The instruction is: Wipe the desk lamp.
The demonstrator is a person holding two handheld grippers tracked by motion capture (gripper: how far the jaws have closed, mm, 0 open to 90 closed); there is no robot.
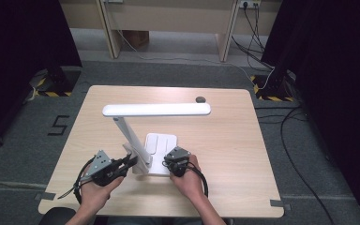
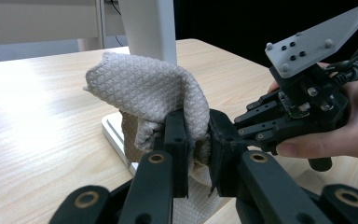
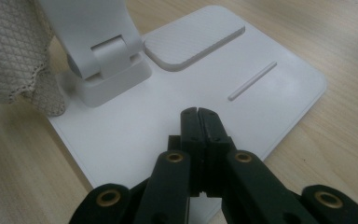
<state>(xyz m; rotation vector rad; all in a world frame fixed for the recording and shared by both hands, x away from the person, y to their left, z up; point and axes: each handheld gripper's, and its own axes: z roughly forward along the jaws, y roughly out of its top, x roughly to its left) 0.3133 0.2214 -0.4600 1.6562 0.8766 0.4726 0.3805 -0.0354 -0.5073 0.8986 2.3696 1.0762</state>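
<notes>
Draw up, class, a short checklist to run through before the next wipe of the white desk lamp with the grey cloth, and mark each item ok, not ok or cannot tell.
1. Cloth gripped by the left gripper: ok, bunched between its jaws.
2. Cloth at the lamp's upright arm: ok, it sits against the arm's foot.
3. Right gripper steadying the lamp base: ok, jaws shut, tips over the base near its edge; contact cannot tell.
4. Lamp head free of both grippers: ok.
5. Small dark object at the table's far edge out of the way: ok.
6. Dirt left on the base: cannot tell.
</notes>
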